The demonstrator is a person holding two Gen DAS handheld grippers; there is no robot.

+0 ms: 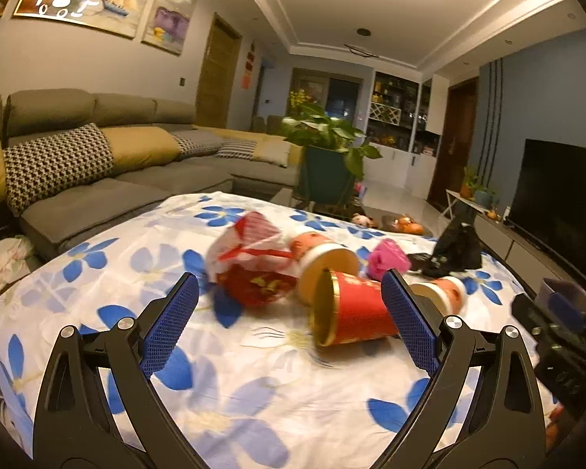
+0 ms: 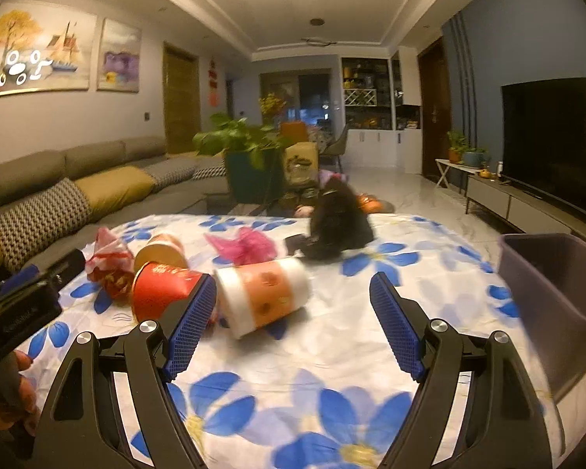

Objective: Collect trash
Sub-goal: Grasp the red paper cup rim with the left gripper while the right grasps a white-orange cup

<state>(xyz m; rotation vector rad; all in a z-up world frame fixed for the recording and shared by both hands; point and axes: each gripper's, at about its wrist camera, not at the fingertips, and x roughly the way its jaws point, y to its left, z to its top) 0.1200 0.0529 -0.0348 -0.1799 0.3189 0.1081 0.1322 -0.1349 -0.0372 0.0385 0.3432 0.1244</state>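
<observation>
Trash lies on a table under a white cloth with blue flowers (image 1: pixel 222 383). A red paper cup (image 1: pixel 355 314) lies on its side between the tips of my open left gripper (image 1: pixel 289 285), not touched by the pads. Behind it are a red and white wrapper (image 1: pixel 254 262), an orange and white cup (image 1: pixel 324 258), a pink wrapper (image 1: pixel 386 260) and a black bag (image 1: pixel 457 246). My right gripper (image 2: pixel 293 287) is open, and another orange and white cup (image 2: pixel 263 295) lies on its side just beyond its left pad (image 2: pixel 191 324). The red cup (image 2: pixel 164 287) lies left of it.
A dark purple bin (image 2: pixel 558 293) stands at the table's right edge. A grey sofa (image 1: pixel 97 164) runs along the left, a potted plant (image 1: pixel 328 156) stands beyond the table, and a television (image 2: pixel 554 136) on a low cabinet is on the right.
</observation>
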